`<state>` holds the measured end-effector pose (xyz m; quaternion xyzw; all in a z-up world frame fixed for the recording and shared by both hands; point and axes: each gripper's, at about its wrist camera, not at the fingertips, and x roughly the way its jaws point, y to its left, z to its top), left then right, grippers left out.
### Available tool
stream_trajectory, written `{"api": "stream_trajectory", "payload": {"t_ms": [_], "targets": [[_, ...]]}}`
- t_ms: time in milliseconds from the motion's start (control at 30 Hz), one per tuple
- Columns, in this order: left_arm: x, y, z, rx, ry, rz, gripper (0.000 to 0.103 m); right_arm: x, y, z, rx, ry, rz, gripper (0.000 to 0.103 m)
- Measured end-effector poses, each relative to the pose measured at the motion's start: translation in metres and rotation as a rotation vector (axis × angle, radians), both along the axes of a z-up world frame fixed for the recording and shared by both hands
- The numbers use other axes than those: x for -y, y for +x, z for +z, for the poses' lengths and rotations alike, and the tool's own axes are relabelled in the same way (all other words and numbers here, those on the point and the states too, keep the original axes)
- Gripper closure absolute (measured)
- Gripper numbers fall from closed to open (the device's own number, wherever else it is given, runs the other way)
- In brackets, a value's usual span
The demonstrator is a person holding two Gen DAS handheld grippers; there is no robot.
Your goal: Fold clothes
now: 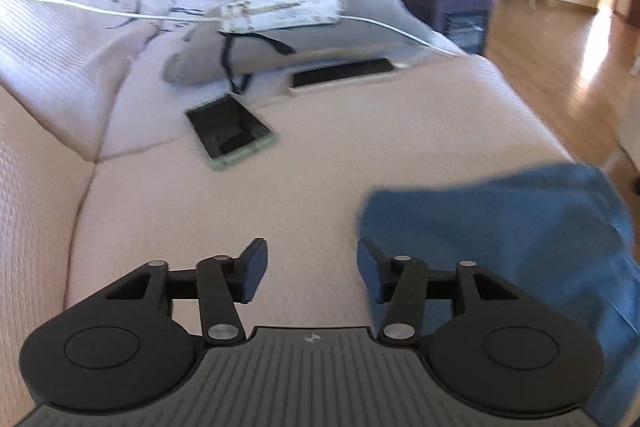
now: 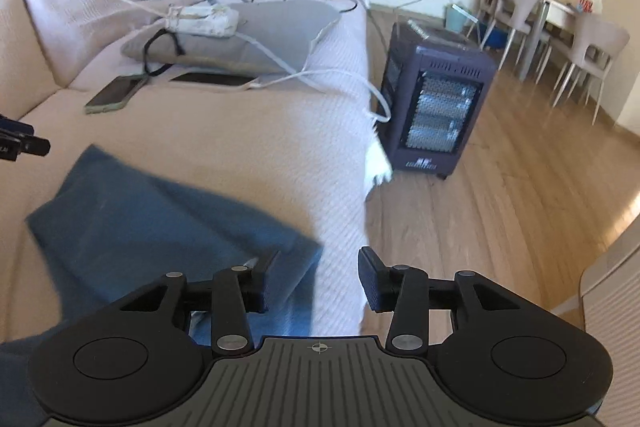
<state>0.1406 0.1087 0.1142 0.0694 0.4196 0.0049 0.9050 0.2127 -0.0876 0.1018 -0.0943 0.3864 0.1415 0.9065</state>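
Observation:
A blue garment [image 1: 504, 239] lies on the beige sofa seat [image 1: 304, 163], at the lower right of the left wrist view. My left gripper [image 1: 312, 271] hovers just left of its edge, open, with only sofa fabric showing between the fingers. In the right wrist view the same blue garment [image 2: 160, 223] lies at the lower left, folded over on itself. My right gripper [image 2: 318, 277] hangs above its right corner and the sofa's front edge, open, nothing pinched. A bit of the left gripper [image 2: 20, 143] shows at the left border.
A phone [image 1: 230, 131] and a dark tablet [image 1: 342, 71] lie on the seat further back. Behind them sits a grey cushion [image 1: 304, 27] with a power strip [image 1: 280, 10] and cables. A dark heater [image 2: 436, 107] stands on the wooden floor beside the sofa. Dining chairs [image 2: 516, 7] are beyond.

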Motion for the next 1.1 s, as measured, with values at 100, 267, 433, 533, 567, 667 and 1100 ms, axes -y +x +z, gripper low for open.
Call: {"api": "stream_trajectory", "payload": {"t_ms": [100,267,433,533,567,667,1100], "targets": [[0.016,-0.032,-0.001,-0.078,-0.004,-0.072,0.051,-0.005,-0.025,0.005,-0.039,0.018,0.035,0.061],[0.044,-0.093,-0.003,-0.125,0.0,-0.221,0.039,-0.011,-0.072,0.006,-0.112,0.032,0.067,0.058],[0.063,-0.138,-0.003,-0.212,-0.06,-0.265,0.037,-0.007,-0.104,-0.002,-0.161,0.044,0.032,0.058],[0.073,-0.162,-0.006,-0.24,-0.082,-0.268,0.036,-0.007,-0.122,-0.006,-0.174,0.039,0.04,0.058],[0.076,-0.169,-0.008,-0.244,-0.082,-0.265,0.035,-0.007,-0.127,-0.007,-0.176,0.035,0.048,0.058],[0.08,-0.19,-0.018,-0.274,-0.115,-0.241,0.028,-0.009,-0.139,-0.009,-0.187,0.018,0.075,0.057],[0.085,-0.217,-0.045,-0.361,-0.127,-0.217,0.021,-0.019,-0.179,-0.024,-0.176,-0.128,0.144,0.047]]}}
